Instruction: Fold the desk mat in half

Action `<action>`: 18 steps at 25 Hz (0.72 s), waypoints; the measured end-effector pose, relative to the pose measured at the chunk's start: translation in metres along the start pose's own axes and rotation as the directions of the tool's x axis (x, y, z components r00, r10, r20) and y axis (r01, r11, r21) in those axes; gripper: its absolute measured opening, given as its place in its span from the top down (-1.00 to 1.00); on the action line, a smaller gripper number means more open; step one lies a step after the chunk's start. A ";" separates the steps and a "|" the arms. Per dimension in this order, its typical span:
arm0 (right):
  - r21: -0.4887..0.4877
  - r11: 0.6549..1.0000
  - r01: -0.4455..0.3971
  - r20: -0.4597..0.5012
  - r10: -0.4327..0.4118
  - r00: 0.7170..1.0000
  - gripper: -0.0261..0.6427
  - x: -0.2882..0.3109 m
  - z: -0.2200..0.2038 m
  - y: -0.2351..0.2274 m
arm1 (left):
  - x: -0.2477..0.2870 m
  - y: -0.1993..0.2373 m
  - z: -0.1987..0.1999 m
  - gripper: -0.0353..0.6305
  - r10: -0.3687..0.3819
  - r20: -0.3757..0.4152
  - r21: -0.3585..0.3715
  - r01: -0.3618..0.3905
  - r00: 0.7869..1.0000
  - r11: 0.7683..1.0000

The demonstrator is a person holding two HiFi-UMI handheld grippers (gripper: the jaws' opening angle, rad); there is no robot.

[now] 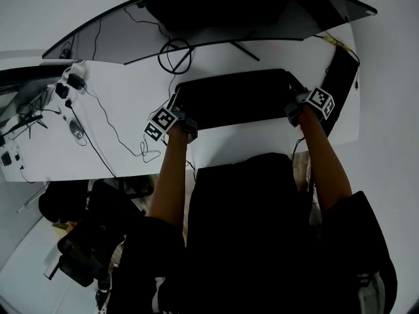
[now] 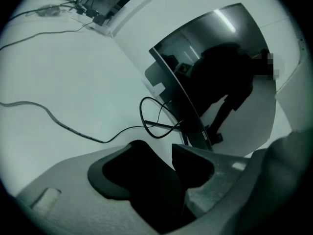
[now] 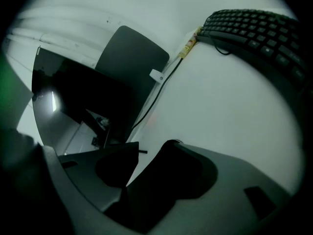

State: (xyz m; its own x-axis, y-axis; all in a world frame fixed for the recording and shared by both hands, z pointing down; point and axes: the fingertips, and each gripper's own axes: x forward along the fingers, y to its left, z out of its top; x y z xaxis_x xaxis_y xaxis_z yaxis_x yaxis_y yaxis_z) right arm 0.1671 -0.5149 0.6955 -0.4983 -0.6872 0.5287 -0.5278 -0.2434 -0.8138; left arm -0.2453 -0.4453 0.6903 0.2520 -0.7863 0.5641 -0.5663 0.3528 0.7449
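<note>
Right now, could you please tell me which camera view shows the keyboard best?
The right gripper view: the keyboard fills its upper right, with its rows of keys clear. The head view shows it only as a dark strip at far right. The left gripper view does not show it.

Dark clothing and two grey hand-held grippers with marker cubes

The person wears a black top with short sleeves that end above the elbow, leaving the forearms bare. The left hand-held gripper and the right hand-held gripper each carry a cube faced with black-and-white square markers. Up close, the jaws are pale grey moulded plastic, broad and rounded, each with a dark scooped hollow on its inner face.
</note>
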 end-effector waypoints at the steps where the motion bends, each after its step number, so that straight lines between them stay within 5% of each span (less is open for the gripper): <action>1: -0.017 1.000 -0.003 -0.001 0.003 1.000 0.32 -0.003 0.000 0.004 | -0.003 -0.001 0.003 0.18 -0.003 0.009 0.008 0.003 1.000 1.000; 8: -0.142 0.990 -0.021 0.001 0.021 1.000 0.32 -0.035 -0.005 0.026 | -0.030 -0.024 0.012 0.17 -0.065 0.006 0.150 0.063 0.998 0.987; 18: -0.308 0.951 -0.015 0.064 0.036 0.997 0.32 -0.112 -0.019 0.050 | -0.098 -0.057 0.005 0.17 -0.198 0.048 0.237 0.181 0.979 0.955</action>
State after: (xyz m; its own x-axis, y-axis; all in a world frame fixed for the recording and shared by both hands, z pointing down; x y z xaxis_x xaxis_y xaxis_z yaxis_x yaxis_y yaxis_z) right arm 0.1831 -0.4368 0.6000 -0.4725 -0.7377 0.4823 -0.7062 -0.0105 -0.7080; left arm -0.2412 -0.3904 0.5906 0.3206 -0.8642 0.3878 -0.6809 0.0743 0.7286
